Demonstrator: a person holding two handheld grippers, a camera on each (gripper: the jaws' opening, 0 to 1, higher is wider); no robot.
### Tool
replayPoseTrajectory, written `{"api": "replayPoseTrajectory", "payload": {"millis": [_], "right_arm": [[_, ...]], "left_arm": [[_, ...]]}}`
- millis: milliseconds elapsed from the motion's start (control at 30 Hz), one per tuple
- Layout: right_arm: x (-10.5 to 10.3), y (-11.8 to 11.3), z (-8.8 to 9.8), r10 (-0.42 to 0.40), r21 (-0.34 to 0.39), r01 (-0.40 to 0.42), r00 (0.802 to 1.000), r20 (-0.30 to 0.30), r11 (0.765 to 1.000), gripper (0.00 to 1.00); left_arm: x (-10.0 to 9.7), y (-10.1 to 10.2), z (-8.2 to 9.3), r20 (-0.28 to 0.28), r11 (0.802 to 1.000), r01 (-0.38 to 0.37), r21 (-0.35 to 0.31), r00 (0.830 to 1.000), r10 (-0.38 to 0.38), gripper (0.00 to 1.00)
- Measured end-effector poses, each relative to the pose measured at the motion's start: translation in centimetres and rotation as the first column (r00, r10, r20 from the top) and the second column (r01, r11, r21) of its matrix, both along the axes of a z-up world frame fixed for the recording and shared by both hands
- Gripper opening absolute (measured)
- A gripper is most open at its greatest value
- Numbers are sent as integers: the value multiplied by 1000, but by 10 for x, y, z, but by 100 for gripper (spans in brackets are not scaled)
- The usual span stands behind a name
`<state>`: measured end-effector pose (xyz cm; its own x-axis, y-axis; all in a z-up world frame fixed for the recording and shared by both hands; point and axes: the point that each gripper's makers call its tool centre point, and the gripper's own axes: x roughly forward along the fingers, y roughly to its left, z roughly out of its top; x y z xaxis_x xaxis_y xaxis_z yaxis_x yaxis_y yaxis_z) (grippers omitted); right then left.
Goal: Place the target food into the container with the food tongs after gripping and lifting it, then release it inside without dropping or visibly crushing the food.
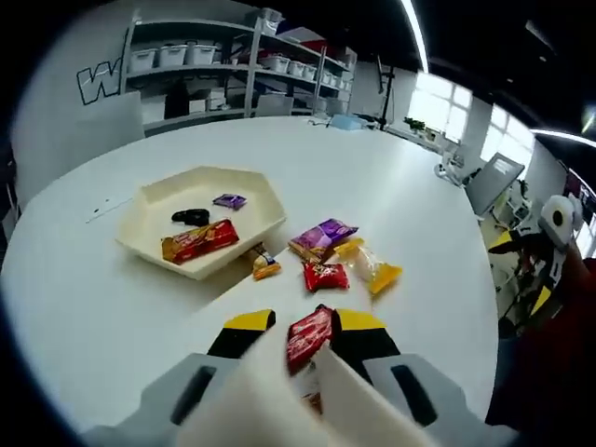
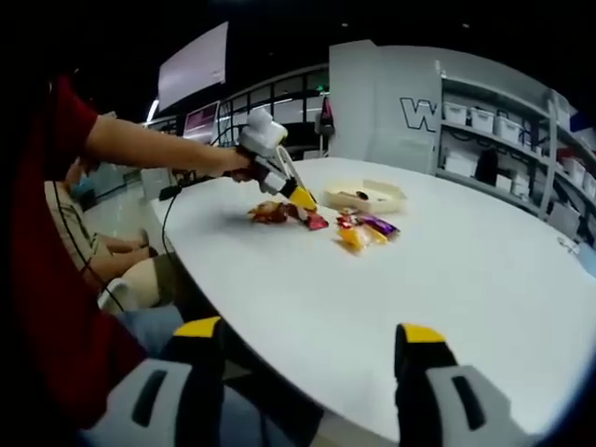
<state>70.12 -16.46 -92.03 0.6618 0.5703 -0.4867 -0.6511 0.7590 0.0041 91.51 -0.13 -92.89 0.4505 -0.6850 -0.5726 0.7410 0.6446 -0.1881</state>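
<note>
In the left gripper view a cream hexagonal container [image 1: 207,222] sits left of centre on the white table [image 1: 391,186]; inside it lie a black piece [image 1: 191,217], a small purple packet [image 1: 229,200] and a long red-and-gold packet [image 1: 199,241]; just right of the tray's near rim rests a small orange-wrapped sweet [image 1: 264,267]; further right, near the middle of the frame, lie a purple packet [image 1: 322,237], a small red packet [image 1: 325,276] and a yellow clear-ended packet [image 1: 370,264], loosely clustered and partly touching; at lower centre the left tongs [image 1: 307,328] are closed on a red wrapped snack [image 1: 309,337], their yellow-tipped jaws pressing it from both sides above the table.

In the right gripper view a person's hand [image 2: 229,162] at upper left holds the left tongs [image 2: 300,197] down at the scattered packets; the container [image 2: 368,196] stands just right of them; at the bottom, the right tongs [image 2: 304,343] are spread wide apart, holding nothing, over the table's near edge.
</note>
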Motion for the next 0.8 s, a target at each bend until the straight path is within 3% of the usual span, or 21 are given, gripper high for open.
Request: {"api": "replayPoseTrajectory", "payload": {"millis": [67,100,167,267,333,500,567,667,767,800], "right_arm": [[0,0,0,-1,0,1,1000,0,1000,72],[0,0,0,-1,1,1,1000,0,1000,72],[0,-1,0,-1,0,1,1000,0,1000,72],[0,-1,-1,-1,-1,1,1000,-1,1000,72],[0,0,0,0,-2,0,1000,1,1000,72],[0,-2,-1,-1,-9,1,1000,0,1000,71],[0,-3,-3,-1,-9,1,1000,-3,1000,71],[0,-2,-3,0,-10,0,1000,-5,1000,71],[0,-3,-3,0,-13,0,1000,-4,1000,71],[0,-3,-4,0,-15,0,1000,-4,1000,71]], "left_arm": [[3,1,2,-37,999,-46,-29,998,45,21],[4,3,2,-91,995,-91,-50,992,86,21],[7,6,0,-135,987,-142,-68,982,132,21],[11,13,-9,-116,989,-150,-17,982,147,21],[12,13,-6,-139,984,-175,-42,976,168,22],[15,11,-5,-73,989,-143,-29,987,140,26],[15,6,1,5,996,-80,-25,997,80,27],[14,4,0,0,999,-42,-24,999,42,27],[14,6,-8,60,998,46,52,997,-49,28],[13,7,-12,56,996,59,64,996,-63,28]]}}
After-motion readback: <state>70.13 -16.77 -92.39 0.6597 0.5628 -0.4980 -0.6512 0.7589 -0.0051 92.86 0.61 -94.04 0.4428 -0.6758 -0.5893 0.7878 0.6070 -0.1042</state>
